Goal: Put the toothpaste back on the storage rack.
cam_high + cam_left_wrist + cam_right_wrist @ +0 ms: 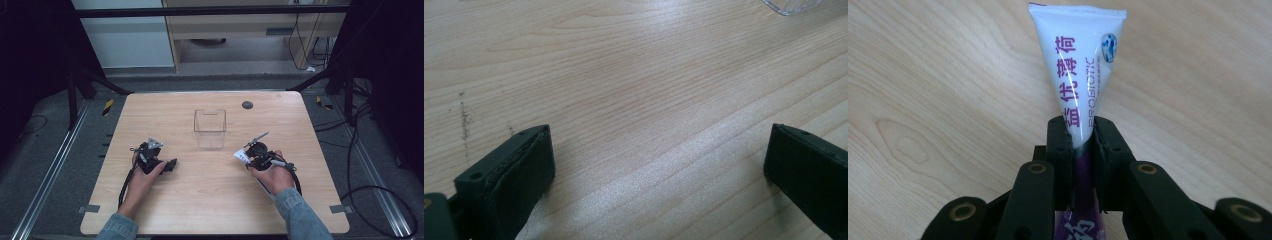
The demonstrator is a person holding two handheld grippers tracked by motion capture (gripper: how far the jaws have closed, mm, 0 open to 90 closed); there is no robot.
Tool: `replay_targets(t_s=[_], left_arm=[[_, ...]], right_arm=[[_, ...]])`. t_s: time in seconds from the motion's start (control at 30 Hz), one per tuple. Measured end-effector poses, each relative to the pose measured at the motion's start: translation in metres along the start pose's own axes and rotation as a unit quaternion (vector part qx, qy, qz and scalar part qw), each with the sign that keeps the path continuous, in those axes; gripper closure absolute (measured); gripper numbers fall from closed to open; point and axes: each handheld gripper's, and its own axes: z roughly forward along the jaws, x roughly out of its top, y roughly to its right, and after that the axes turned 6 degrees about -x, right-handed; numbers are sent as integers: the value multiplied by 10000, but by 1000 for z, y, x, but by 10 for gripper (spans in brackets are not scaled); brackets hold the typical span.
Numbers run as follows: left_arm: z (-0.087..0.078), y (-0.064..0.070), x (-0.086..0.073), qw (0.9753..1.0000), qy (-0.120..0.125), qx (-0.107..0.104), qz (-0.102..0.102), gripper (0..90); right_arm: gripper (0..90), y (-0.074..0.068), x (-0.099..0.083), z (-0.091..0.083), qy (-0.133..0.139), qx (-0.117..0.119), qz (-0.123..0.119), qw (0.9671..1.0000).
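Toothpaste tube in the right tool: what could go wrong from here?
The right tool pinches the toothpaste tube on its soft middle, so it may squeeze or slip. The clear box is narrow and light; the tube's wide crimped end could catch its rim and tip it.

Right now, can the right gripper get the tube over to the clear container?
Probably yes. The right gripper is shut on the white tube, and the clear container stands open-topped just ahead and to its left, with bare table between. The left gripper sits well aside.
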Motion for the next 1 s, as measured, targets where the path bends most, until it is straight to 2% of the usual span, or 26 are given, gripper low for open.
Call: replay_targets(t_s=[0.07,0.3,0.43,0.6,0.63,0.7,0.77,0.8,0.83,0.93,0.97,1.0], left_arm=[[0,0,0,10000,-2,0,1,0],[0,0,0,10000,-1,0,-1,0],[0,0,0,10000,1,1,-2,0],[0,0,0,10000,6,0,-7,0],[0,0,0,10000,6,0,-7,0],[0,0,0,10000,12,-1,-13,0],[0,0,0,10000,12,-3,-13,0],[0,0,0,10000,12,-2,-14,0],[0,0,0,10000,9,-2,-10,0],[0,0,0,10000,13,-3,-13,0],[0,0,0,10000,10,-3,-12,0],[0,0,0,10000,12,-3,-13,0]], right_arm=[[794,4,1,-8,120,30,130,9998],[793,17,4,-33,594,-23,255,9979],[793,18,5,-40,768,-3,288,9966],[793,18,12,-50,1166,-11,326,9926],[793,18,12,-50,1166,-11,326,9926],[793,16,16,-55,1393,-13,364,9896],[794,16,17,-56,1451,-33,383,9887],[794,15,19,-59,1671,-97,425,9850],[794,15,19,-59,1671,-97,425,9850],[794,14,23,-63,1929,-114,515,9798],[795,14,27,-65,2056,-83,558,9770],[795,13,29,-66,2105,-84,548,9760]])
